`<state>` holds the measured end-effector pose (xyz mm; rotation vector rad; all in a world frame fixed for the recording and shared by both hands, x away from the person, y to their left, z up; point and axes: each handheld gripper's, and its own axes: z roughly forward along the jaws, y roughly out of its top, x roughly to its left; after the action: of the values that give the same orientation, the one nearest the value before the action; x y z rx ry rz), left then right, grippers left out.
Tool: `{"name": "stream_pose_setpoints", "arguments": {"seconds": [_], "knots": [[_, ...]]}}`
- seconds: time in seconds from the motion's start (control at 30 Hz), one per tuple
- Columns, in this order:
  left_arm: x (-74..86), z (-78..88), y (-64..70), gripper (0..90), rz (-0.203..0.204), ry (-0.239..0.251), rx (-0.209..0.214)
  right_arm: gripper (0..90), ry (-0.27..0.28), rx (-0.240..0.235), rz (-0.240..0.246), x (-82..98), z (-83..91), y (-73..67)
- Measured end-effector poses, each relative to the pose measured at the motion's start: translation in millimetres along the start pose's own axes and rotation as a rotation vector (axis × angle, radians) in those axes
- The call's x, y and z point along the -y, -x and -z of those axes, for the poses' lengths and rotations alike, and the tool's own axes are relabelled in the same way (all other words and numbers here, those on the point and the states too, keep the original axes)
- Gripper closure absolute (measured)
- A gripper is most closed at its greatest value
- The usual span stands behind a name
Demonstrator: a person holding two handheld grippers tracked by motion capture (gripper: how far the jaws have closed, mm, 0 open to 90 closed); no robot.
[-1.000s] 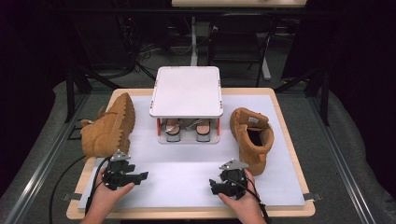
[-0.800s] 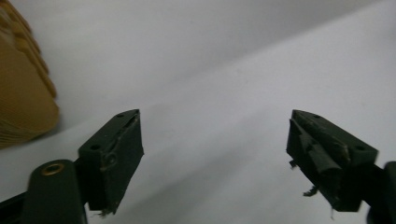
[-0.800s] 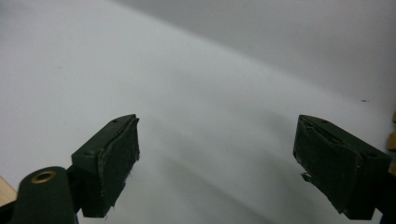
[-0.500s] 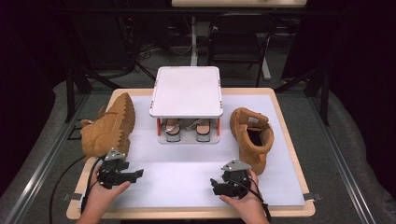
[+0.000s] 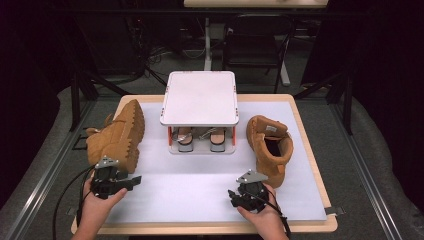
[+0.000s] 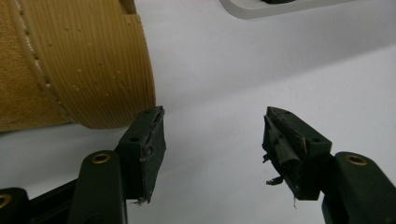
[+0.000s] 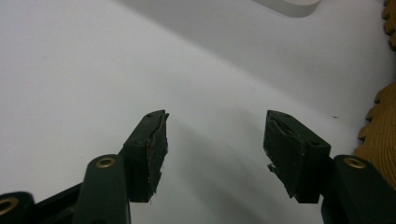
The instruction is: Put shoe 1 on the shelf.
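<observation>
White surface (image 5: 200, 175) carries your shelf (image 5: 200, 97); left of it, your left gripper's (image 6: 212, 135) jaws, just narrowing yet wide and empty, near the tipped boot's (image 6: 88, 60) sole; right gripper (image 7: 215, 140) likewise beside the upright boot (image 5: 270, 147).

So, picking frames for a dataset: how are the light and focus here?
High view: white mat evenly lit, surroundings near black. Left gripper view: boot sole sharp, soft shadow beneath it. Right gripper view: soft shadows on the mat, boot edge cropped.

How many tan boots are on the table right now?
2. The left boot lies on its side just beyond the left gripper. The right boot stands upright, right of the white rack. None seems hidden.
</observation>
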<state>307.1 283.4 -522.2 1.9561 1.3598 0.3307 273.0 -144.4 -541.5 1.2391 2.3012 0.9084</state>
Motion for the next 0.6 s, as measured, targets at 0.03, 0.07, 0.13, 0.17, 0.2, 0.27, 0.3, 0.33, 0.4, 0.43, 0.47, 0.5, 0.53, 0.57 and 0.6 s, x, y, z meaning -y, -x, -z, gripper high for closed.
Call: {"name": "stream_pose_setpoints", "arguments": {"seconds": [0.03,0.07,0.13,0.17,0.2,0.27,0.3,0.33,0.4,0.43,0.47,0.5,0.53,0.57,0.6], "knots": [[-0.2,0.5,-1.2,38.8,0.005,-0.002,0.003,39.6,-0.003,-0.003,-0.002,-0.2,0.7,0.4],[-0.2,1.2,-2.2,38.7,0.015,-0.006,0.004,39.5,-0.002,-0.014,-0.005,-0.3,0.9,1.0],[-0.4,1.7,-3.6,38.6,0.015,-0.010,0.002,39.4,-0.007,-0.005,-0.006,-0.5,1.9,2.3],[-0.5,2.0,-4.1,38.6,0.014,-0.013,-0.001,38.5,-0.004,-0.006,-0.017,-0.4,2.1,2.8],[-0.7,2.8,-4.6,37.9,0.015,-0.010,0.003,37.7,-0.005,-0.003,-0.021,-0.7,2.9,3.8],[-0.9,4.1,-5.0,36.0,0.004,0.006,0.012,34.5,0.007,-0.005,-0.042,-0.8,4.2,5.0],[-1.1,4.8,-4.5,35.8,0.006,0.010,0.013,32.8,0.011,-0.001,-0.048,-0.8,4.8,5.9],[-1.2,5.4,-4.0,34.8,0.003,0.015,0.013,30.3,0.017,-0.001,-0.051,-0.7,5.2,6.5],[-1.5,5.9,-3.5,34.8,-0.004,0.008,0.006,27.8,0.020,0.003,-0.056,-0.5,6.1,6.7],[-1.6,6.0,-3.4,34.9,-0.006,0.003,0.007,25.7,0.017,0.002,-0.049,-0.6,6.5,7.0],[-1.6,6.1,-3.4,35.4,-0.009,-0.002,0.008,24.9,0.022,0.003,-0.049,-0.5,6.4,6.3],[-1.7,6.2,-3.3,36.4,-0.010,-0.007,0.005,23.8,0.023,0.002,-0.047,-0.5,6.5,5.6],[-1.8,6.3,-3.4,37.1,-0.011,-0.011,0.005,22.9,0.021,-0.004,-0.040,-0.7,6.8,5.3],[-2.0,6.4,-3.4,37.6,-0.012,-0.013,0.010,22.3,0.023,-0.005,-0.037,-0.8,6.6,4.8],[-2.3,7.1,-3.3,38.3,-0.010,-0.017,0.017,21.9,0.032,-0.007,-0.040,-0.8,6.0,4.1]]}}
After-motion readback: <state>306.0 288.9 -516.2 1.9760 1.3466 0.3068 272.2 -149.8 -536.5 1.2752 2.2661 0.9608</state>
